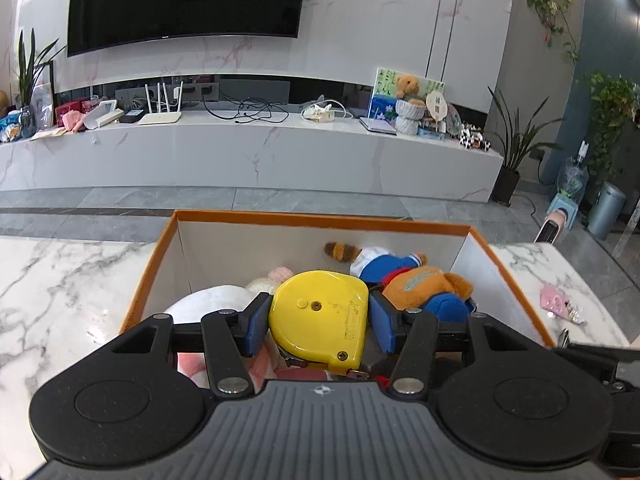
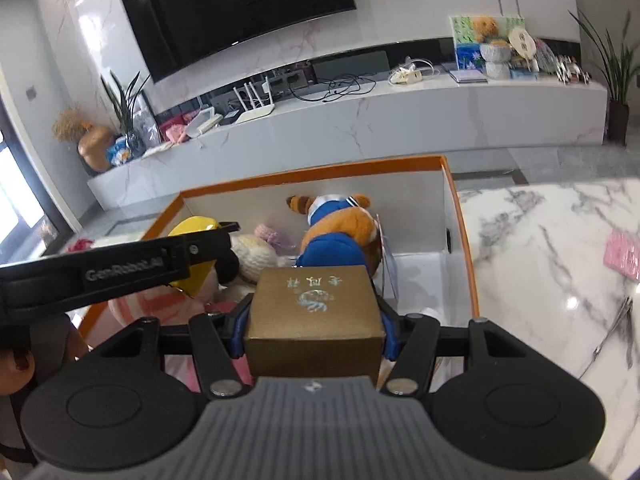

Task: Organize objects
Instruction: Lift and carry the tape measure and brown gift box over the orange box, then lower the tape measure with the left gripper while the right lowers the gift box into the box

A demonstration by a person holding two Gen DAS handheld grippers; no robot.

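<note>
Both hands are over the orange-rimmed box (image 1: 304,218) on the marble table (image 1: 60,280), so this looks like the dropping-in step of the tidy-up. The left gripper (image 1: 318,318) pinches a yellow tape measure (image 1: 320,316) between its blue pads, hanging just above the soft toys. The right gripper (image 2: 314,320) clamps a small gold-brown gift box (image 2: 314,308) with a shiny emblem on its lid, held over the near end of the box.

Inside lie a plush fox in blue clothes (image 2: 340,236), a white knitted toy (image 2: 254,258) and something pink underneath. The bare white floor shows by the right wall, so I'd guess the gift box wants lowering there before the pads let go; the tape measure would have to settle onto the plush.
</note>
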